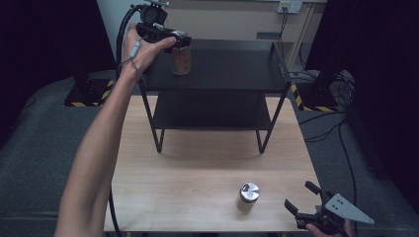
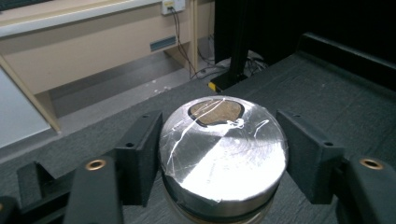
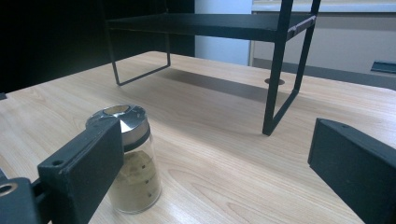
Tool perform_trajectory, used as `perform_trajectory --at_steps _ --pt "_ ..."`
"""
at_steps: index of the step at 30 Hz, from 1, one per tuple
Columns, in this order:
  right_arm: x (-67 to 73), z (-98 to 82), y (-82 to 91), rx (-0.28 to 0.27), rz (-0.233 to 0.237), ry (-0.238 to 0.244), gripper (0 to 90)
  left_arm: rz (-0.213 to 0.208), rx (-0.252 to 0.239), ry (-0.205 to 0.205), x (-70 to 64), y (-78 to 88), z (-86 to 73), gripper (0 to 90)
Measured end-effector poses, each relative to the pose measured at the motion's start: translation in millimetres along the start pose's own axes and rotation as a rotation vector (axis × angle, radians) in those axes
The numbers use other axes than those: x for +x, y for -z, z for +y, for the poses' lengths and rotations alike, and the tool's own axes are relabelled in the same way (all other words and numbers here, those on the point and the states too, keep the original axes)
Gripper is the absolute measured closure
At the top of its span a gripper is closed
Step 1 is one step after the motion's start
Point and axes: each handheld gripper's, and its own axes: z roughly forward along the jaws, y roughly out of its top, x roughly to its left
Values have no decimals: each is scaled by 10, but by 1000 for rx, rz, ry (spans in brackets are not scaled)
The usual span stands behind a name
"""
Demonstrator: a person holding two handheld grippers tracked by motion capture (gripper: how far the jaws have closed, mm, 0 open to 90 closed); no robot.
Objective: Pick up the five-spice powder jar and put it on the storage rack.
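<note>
Looking down from the high view, the left claw (image 1: 174,40) sits around a jar (image 1: 181,61) on the shelf (image 1: 232,74) at 11 o'clock; a careless withdrawal could tip it. The right claw (image 1: 307,201) gapes empty at 5 o'clock.

Left gripper view: pads flank the jar's steel lid (image 2: 224,154), slightly parted, apparently not pressing.

Right gripper view: a second jar (image 3: 133,163) stands on the table (image 3: 224,154).

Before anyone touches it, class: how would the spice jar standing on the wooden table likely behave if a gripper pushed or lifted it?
The spice jar is tall and narrow with a metal lid, so a push near the top would probably tip it, and on its side it would likely roll. Its clear wall looks smooth, perhaps glass: possibly slippery and breakable. Only partly filled with powder, it is probably fairly light.
</note>
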Motion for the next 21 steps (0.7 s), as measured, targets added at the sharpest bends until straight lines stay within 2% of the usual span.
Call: perform_trajectory --at_steps 3,4,7,8,11,14,21 --pt "1 0 2 0 0 0 41 -14 -86 37 30 74 -89 119" --pt "2 0 5 -2 0 1 41 -19 -104 36 32 106 -108 104" --pt "0 -1 6 -1 0 0 41 -32 -120 7 11 217 -137 68" --pt "-1 -2 5 -2 0 0 41 -34 -130 -5 -3 263 -166 64" --pt "0 2 -3 1 4 4 41 -67 -158 5 7 377 -289 59" --pt "7 7 -3 2 4 5 41 -83 -182 -2 4 487 -433 51" --pt "10 7 -7 3 1 4 42 -130 -214 -53 -64 734 -790 52"
